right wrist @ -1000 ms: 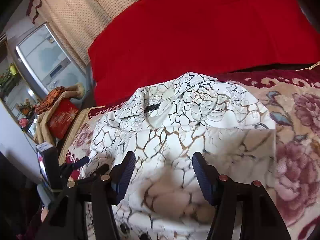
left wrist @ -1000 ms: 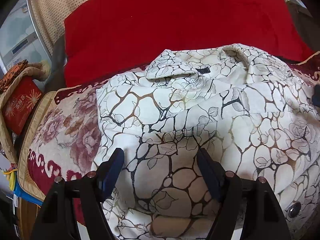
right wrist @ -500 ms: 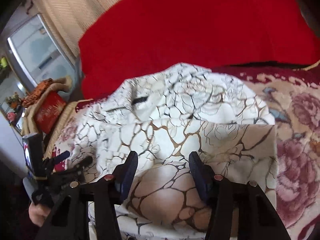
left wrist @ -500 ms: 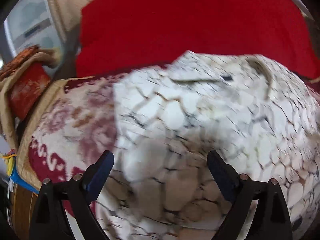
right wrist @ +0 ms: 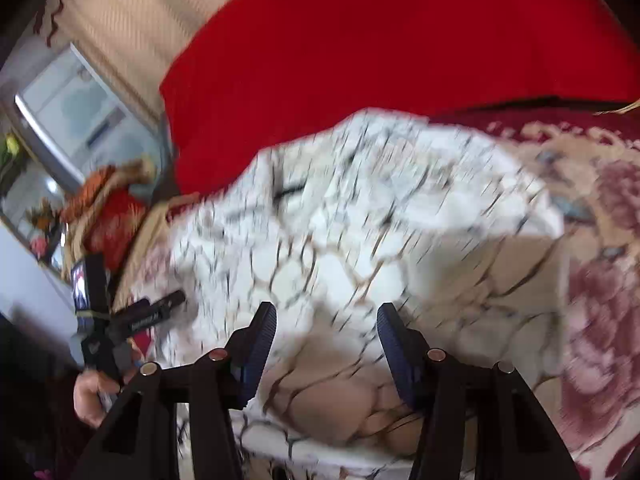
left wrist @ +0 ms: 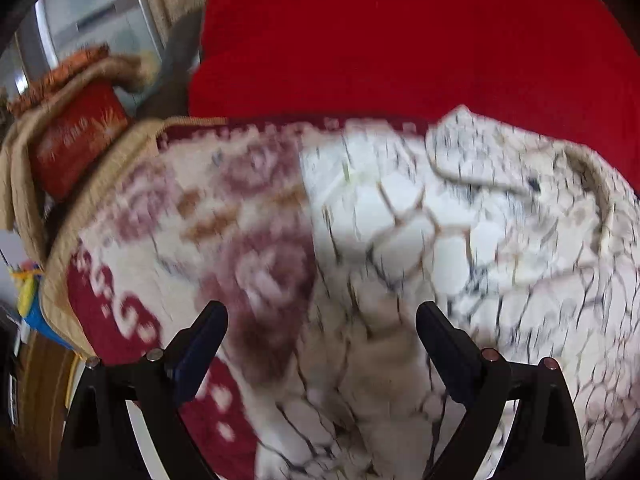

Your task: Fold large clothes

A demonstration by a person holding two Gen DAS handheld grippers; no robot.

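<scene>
Across the bed's floral blanket, in front of the red cushion, lies the white crack-patterned garment, collar at the far end. My left tongs have just been opening and now stand wide over the garment's left edge, gripping nothing; they have shifted sideways off the cloth toward the blanket. My right tongs stand half spread over a fold; whether they pinch it I cannot tell. Judgement: left side released; next fold pending.
</scene>
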